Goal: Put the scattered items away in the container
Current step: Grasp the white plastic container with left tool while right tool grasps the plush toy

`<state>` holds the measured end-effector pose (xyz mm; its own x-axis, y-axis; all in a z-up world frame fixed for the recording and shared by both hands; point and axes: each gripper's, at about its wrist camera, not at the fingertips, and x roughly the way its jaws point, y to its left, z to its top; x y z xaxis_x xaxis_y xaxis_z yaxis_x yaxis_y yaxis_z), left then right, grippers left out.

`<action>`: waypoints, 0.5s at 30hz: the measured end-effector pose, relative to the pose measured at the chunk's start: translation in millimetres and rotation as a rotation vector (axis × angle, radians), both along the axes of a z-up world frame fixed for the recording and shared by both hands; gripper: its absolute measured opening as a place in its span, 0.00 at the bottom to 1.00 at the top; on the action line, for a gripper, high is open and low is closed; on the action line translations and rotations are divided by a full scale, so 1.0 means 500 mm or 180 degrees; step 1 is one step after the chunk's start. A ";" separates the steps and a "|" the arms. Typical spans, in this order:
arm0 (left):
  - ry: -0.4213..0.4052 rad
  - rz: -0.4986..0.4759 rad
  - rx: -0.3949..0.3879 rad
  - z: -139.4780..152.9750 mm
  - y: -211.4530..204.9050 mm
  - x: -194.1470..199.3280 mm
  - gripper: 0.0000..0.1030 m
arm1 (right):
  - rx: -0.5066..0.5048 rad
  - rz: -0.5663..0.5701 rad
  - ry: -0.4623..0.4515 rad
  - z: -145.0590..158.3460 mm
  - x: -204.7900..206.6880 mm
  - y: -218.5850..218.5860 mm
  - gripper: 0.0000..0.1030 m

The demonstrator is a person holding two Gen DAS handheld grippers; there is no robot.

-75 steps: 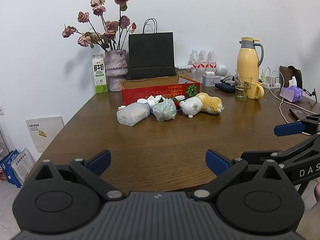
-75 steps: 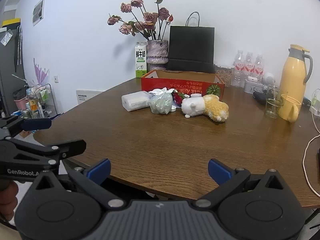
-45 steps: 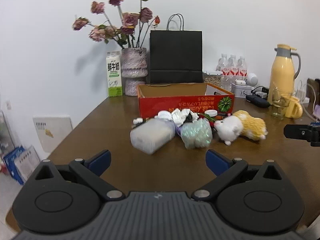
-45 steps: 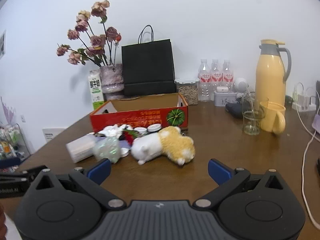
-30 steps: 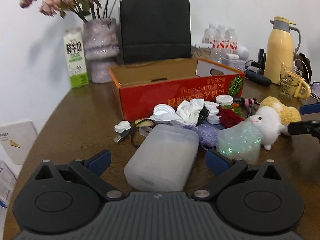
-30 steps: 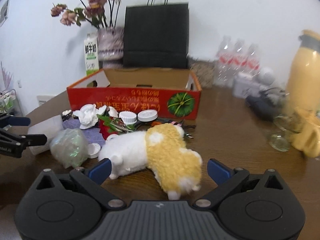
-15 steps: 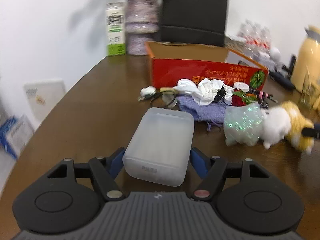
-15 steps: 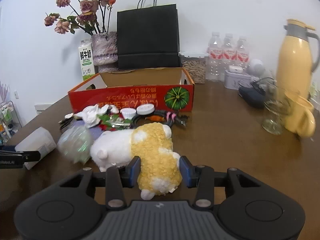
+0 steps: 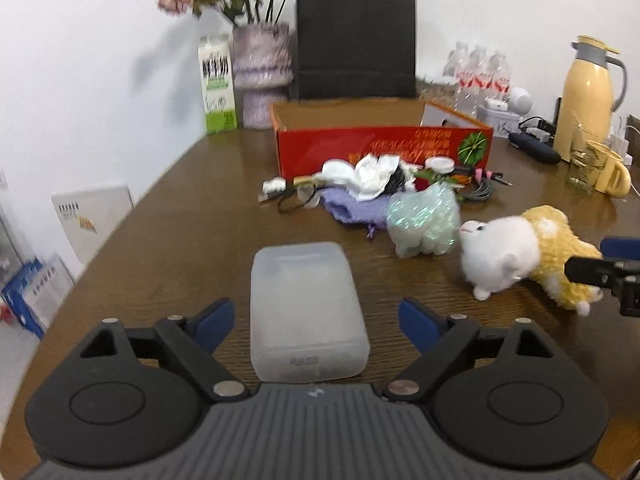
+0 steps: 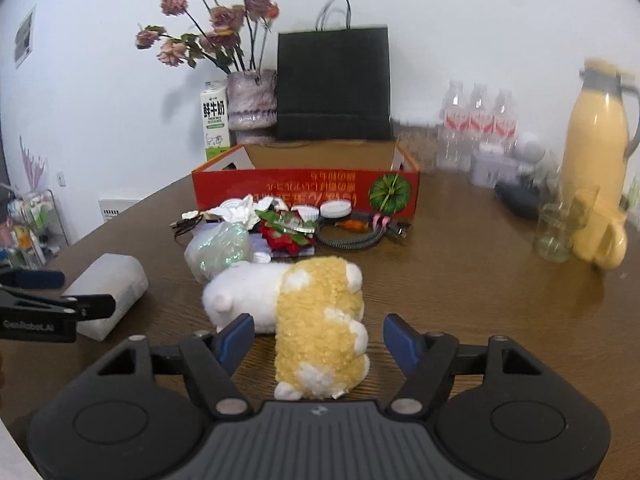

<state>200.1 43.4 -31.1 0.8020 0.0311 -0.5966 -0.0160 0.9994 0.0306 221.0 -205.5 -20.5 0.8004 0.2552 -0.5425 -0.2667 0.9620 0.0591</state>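
Two grippers are each set astride an item, neither closed; the left gripper [image 9: 312, 320] has its fingers [image 9: 212, 318] spread wide on either side of the translucent plastic box [image 9: 306, 314], clear gaps showing on both flanks; the right gripper [image 10: 318, 338] likewise stands open around the yellow rear of the plush toy [image 10: 316, 312], its fingers [image 10: 400, 342] apart from the fur. Both items lie on the table [image 9: 168, 248], well short of the red cardboard box [image 9: 380, 146], which sits open-topped beyond a heap of small clutter [image 9: 372, 178]. Judged sound practice: centre each item between the pads before closing; close squarely on the plastic box's long sides, since its smooth walls may slip; take the toy across its body, not loose fur; lift both clear of the heap before carrying over the container's near wall.
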 end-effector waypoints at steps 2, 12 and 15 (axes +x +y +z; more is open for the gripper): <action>0.0086 0.0051 -0.0039 -0.011 0.006 0.012 0.65 | 0.0039 -0.0024 0.0067 -0.011 0.014 -0.002 0.48; -0.0216 0.0209 -0.0306 0.045 0.033 -0.037 0.63 | 0.0235 -0.0063 0.0002 0.007 -0.007 -0.032 0.40; -0.0438 0.0212 -0.0358 0.088 0.039 -0.037 0.63 | 0.0381 0.0016 0.0006 0.036 0.004 -0.052 0.38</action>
